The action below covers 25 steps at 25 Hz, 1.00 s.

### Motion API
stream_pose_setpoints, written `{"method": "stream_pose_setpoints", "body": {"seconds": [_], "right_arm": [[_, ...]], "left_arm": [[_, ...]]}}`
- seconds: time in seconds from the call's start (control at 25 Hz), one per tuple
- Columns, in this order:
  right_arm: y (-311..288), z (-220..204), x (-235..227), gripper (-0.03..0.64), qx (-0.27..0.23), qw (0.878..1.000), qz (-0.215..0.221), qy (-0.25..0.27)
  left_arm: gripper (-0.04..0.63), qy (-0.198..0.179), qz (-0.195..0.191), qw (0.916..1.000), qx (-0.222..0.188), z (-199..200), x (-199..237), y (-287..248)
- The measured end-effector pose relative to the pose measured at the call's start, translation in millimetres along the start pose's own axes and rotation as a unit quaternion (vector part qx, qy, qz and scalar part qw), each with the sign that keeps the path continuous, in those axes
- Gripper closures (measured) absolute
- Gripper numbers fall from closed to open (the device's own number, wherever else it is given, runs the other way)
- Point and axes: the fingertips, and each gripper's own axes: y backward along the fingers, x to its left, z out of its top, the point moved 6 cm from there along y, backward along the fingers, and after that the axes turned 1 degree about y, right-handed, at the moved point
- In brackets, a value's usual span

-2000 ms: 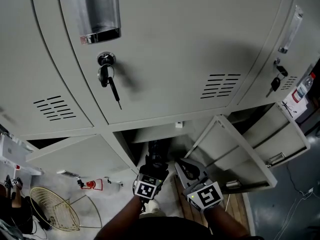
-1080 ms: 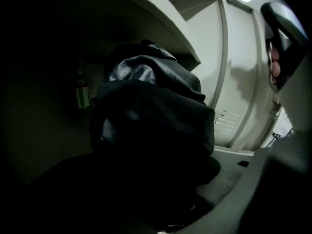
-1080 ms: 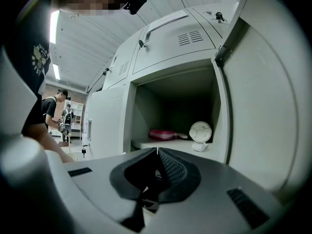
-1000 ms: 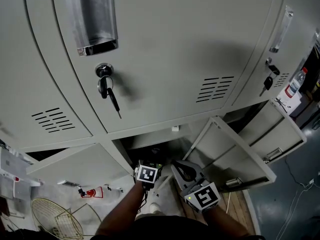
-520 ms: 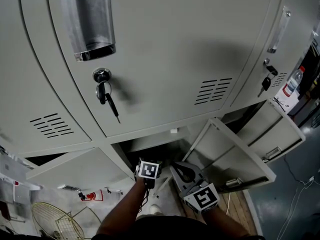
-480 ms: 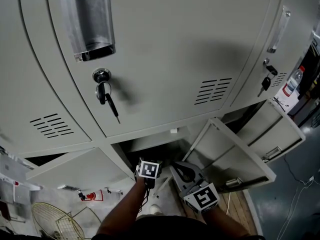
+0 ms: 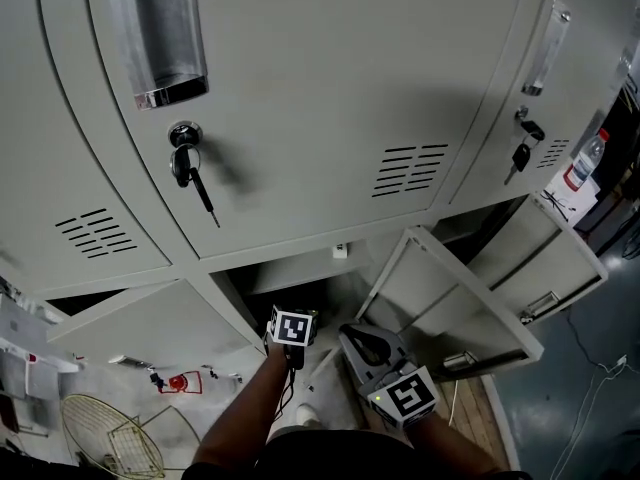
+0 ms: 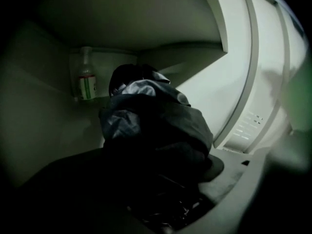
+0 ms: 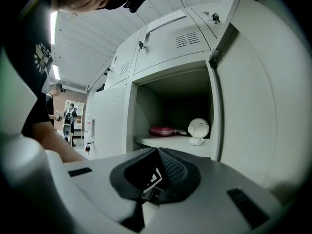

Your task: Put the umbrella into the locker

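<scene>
The dark folded umbrella [image 8: 151,130] lies inside the open bottom locker [image 7: 300,278], its top toward the back wall. My left gripper [image 8: 158,164] reaches into that compartment. Its jaws are opening, with the umbrella's near end between them in deep shadow. In the head view only the left gripper's marker cube [image 7: 292,328] shows at the locker mouth, and the umbrella is hidden there. My right gripper [image 7: 352,333] hangs just outside, right of the left one, jaws together on nothing. It points toward a neighbouring open compartment.
A clear bottle [image 8: 86,82] stands at the back left of the umbrella's compartment. The locker door [image 7: 455,303] swings open to the right. The neighbouring compartment holds a red pouch [image 9: 163,130] and a white round object [image 9: 198,128]. A wire basket [image 7: 110,433] lies on the floor at left.
The left gripper's cube has moved forward to the locker mouth, and the umbrella went out of the head view with it. The right gripper stayed put.
</scene>
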Motion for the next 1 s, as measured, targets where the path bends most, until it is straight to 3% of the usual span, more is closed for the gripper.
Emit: {"method": "stream_pose_setpoints", "body": {"seconds": [0.08, 0.16, 0.32, 0.6, 1.0], "right_arm": [[4, 1, 1, 0.586, 0.003, 1.000, 0.009, 0.004], [7, 5, 3, 0.586, 0.004, 1.000, 0.022, 0.021], [13, 8, 6, 0.586, 0.002, 0.999, 0.036, 0.030], [16, 8, 9, 0.586, 0.002, 0.998, 0.046, 0.033], [16, 5, 9, 0.586, 0.003, 0.999, 0.042, 0.020]], "left_arm": [[0.233, 0.008, 0.005, 1.0000, -0.002, -1, 3, -3], [0.224, 0.033, 0.006, 0.9990, 0.030, -7, 5, 1], [0.205, 0.079, -0.015, 0.9957, 0.046, -7, -1, 13], [0.175, 0.048, -0.001, 0.9975, 0.052, -12, 0, 11], [0.146, 0.042, -0.049, 0.9956, 0.068, -9, -9, 11]]}}
